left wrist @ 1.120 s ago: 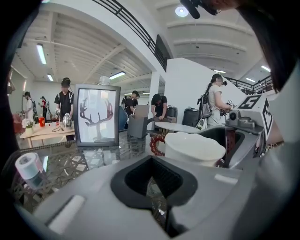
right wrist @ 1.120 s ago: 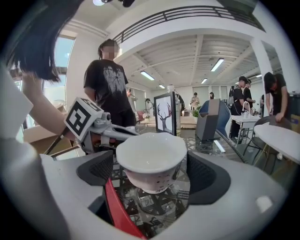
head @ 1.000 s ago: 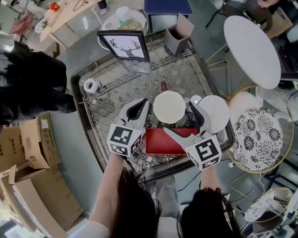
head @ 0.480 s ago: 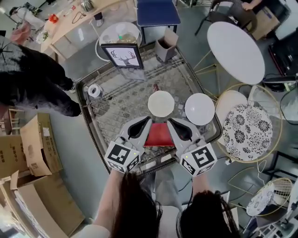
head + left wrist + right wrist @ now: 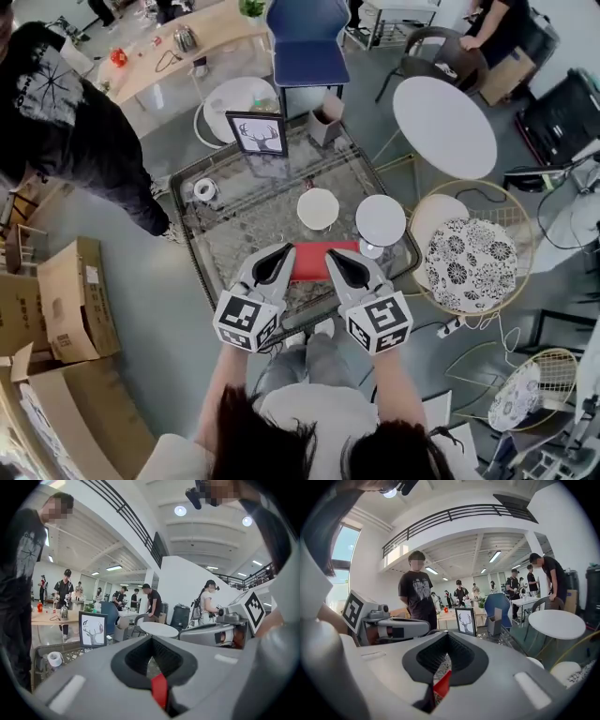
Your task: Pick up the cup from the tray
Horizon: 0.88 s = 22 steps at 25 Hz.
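Observation:
A red tray (image 5: pixel 317 261) lies near the front edge of the glass table (image 5: pixel 234 234). A small pale cup (image 5: pixel 371 249) stands at the tray's right end, just below a white plate (image 5: pixel 381 219). A second white plate (image 5: pixel 318 208) sits behind the tray. My left gripper (image 5: pixel 279 253) hovers over the tray's left end and my right gripper (image 5: pixel 334 257) over its right part, both shut and empty. In the left gripper view the left gripper (image 5: pixel 151 638) shows only a sliver of red tray (image 5: pixel 159 690) below its closed tips. The right gripper (image 5: pixel 449 635) shows the same sliver of tray (image 5: pixel 442 685).
A framed deer picture (image 5: pixel 257 134), a tape roll (image 5: pixel 202 189) and a small box (image 5: pixel 327 120) stand at the table's back. A round white table (image 5: pixel 443 125) and a patterned chair (image 5: pixel 472 264) are at the right. Cardboard boxes (image 5: pixel 66 300) and a person in black (image 5: pixel 66 122) are at the left.
Both grippers have drawn back from either side of the near plate to the tray at the table's front edge. The head camera has risen, so everything looks smaller.

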Each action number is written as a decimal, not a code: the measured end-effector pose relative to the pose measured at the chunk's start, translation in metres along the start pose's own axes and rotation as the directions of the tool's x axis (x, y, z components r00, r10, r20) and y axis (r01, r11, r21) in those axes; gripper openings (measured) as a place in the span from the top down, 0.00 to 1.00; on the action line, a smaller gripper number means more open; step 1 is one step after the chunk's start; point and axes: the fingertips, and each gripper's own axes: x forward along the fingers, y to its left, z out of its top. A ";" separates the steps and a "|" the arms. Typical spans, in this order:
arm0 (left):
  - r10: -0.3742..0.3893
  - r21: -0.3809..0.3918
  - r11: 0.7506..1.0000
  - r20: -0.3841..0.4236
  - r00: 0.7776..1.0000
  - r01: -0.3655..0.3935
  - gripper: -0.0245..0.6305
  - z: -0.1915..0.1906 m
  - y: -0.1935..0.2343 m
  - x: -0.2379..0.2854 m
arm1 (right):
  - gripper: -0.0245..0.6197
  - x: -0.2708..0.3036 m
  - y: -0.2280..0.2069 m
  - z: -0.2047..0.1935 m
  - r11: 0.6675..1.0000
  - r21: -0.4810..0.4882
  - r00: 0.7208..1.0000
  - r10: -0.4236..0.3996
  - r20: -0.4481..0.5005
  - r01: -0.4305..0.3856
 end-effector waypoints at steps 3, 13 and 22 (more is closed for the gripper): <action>-0.016 0.003 1.000 0.018 1.000 0.016 0.96 0.011 -0.011 -0.011 | 0.93 -0.014 0.010 0.004 1.000 -0.002 1.000 -0.006 -0.012 0.006; -0.060 0.072 0.996 -0.011 0.998 0.061 0.96 0.016 -0.038 -0.042 | 0.93 -0.030 0.048 0.018 0.998 -0.053 0.999 -0.032 0.010 0.032; -0.098 0.084 0.992 0.042 0.994 0.094 0.96 0.026 -0.051 -0.058 | 0.93 -0.045 0.064 0.022 0.991 -0.107 0.997 -0.079 0.014 0.080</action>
